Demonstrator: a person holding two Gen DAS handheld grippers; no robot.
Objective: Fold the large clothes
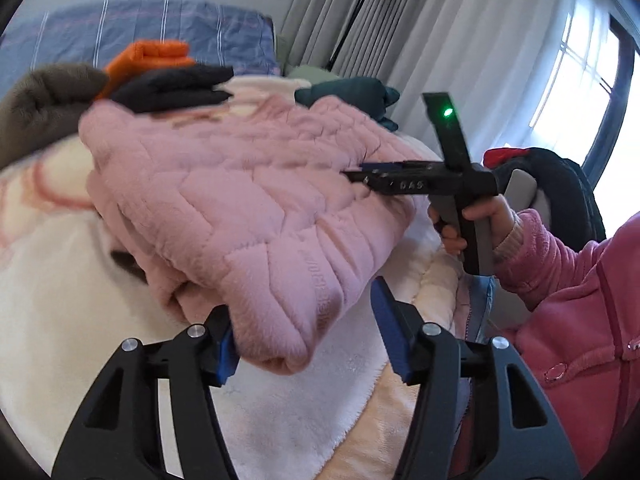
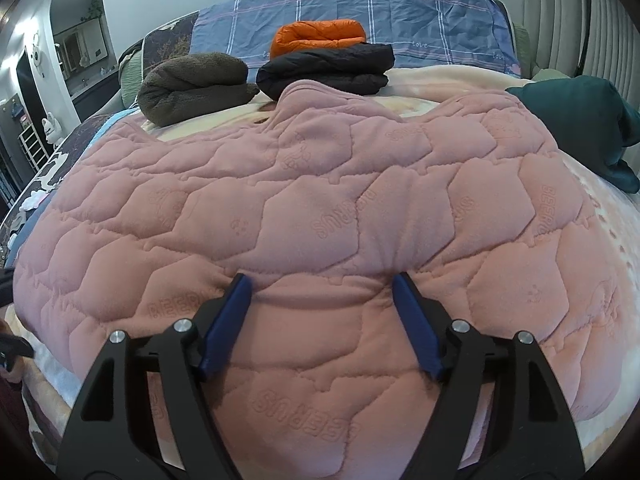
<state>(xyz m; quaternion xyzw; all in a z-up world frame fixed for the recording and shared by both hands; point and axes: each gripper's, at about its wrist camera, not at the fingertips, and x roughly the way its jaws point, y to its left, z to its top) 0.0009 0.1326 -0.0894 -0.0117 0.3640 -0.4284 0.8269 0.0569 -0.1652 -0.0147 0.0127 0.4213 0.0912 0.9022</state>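
Observation:
A pink quilted garment [image 2: 304, 184] lies spread over the cream blanket [image 1: 60, 300] on the bed. In the left wrist view a folded corner of the pink garment [image 1: 248, 208] sits between the jaws of my left gripper [image 1: 300, 298]. The left pad [image 1: 226, 346] touches the fabric, while the right pad [image 1: 390, 330] stands just clear of it. My right gripper [image 2: 320, 278] is open wide, its two tips pressed down into the garment's near edge. The right gripper [image 1: 354, 174] also shows from the side, held by a hand [image 1: 476, 216], its fingers lying flat on the garment.
Folded clothes sit at the head of the bed: a brown fleece [image 2: 192, 84], a black jacket [image 2: 328, 68] and an orange one [image 2: 318, 36]. A teal garment [image 2: 576, 120] lies at the right. A person's pink sleeve [image 1: 560, 280] and curtains [image 1: 440, 32] are on the right.

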